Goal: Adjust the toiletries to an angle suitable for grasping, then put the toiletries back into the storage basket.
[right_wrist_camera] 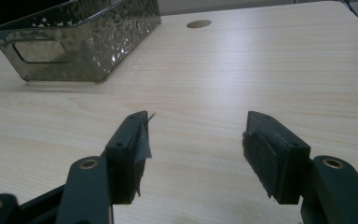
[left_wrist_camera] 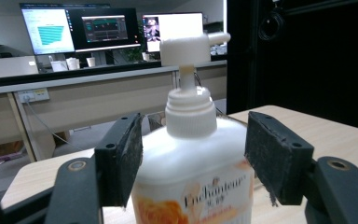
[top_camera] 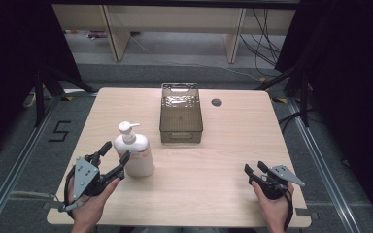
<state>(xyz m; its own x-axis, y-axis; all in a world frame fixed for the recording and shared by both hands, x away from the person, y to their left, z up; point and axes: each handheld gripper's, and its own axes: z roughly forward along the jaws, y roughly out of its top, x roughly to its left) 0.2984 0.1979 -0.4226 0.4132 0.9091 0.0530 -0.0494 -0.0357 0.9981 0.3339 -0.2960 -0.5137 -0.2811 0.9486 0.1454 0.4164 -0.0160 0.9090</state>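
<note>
A white pump bottle (top_camera: 137, 154) with an orange label stands upright on the left part of the wooden table (top_camera: 213, 160). My left gripper (top_camera: 116, 151) is open at the bottle's near left, its right jaw tip close to the bottle's side. In the left gripper view the bottle (left_wrist_camera: 191, 116) rises between the two black pads (left_wrist_camera: 123, 158), and neither pad presses on it. My right gripper (top_camera: 254, 167) rests low near the table's front right, open. In the right gripper view its jaws (right_wrist_camera: 196, 140) stand wide apart over bare wood.
A smoky see-through bin (top_camera: 180, 138) sits at the table's middle back, seen at the upper left in the right gripper view (right_wrist_camera: 74, 42). A round cable hole (top_camera: 216, 102) lies to the bin's right. Desks and lit monitors (left_wrist_camera: 74, 30) stand beyond the table.
</note>
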